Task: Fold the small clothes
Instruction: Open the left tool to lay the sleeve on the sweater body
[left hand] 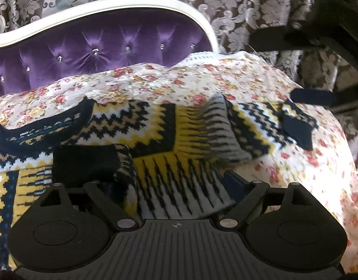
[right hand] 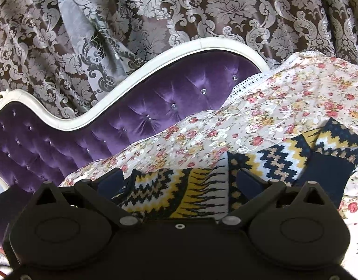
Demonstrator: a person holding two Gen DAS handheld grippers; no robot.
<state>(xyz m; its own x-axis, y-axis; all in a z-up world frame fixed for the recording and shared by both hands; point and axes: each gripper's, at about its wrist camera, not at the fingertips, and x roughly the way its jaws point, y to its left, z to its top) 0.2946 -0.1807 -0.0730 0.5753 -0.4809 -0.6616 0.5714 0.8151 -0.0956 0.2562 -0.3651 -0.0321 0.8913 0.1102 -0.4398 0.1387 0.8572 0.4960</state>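
Observation:
A small knit sweater [left hand: 155,135] with yellow, navy and white zigzags lies on a floral bedspread [left hand: 225,79]. Its navy collar [left hand: 39,128] is at the left, a navy cuff [left hand: 297,130] at the right. My left gripper [left hand: 176,182] has its jaws wide apart with a folded sleeve [left hand: 123,163] and sweater fabric bunched between them. In the right wrist view the sweater [right hand: 190,193] fills the gap between my right gripper's [right hand: 179,182] spread fingers; a sleeve with a navy cuff [right hand: 325,175] lies to the right. The other gripper [left hand: 314,96] shows dark at the right of the left wrist view.
A purple tufted headboard [left hand: 97,53] with a white frame [right hand: 155,72] stands behind the bed. Brown and silver damask curtains [right hand: 202,11] hang behind it. The bedspread [right hand: 283,107] has a lace edge at the back.

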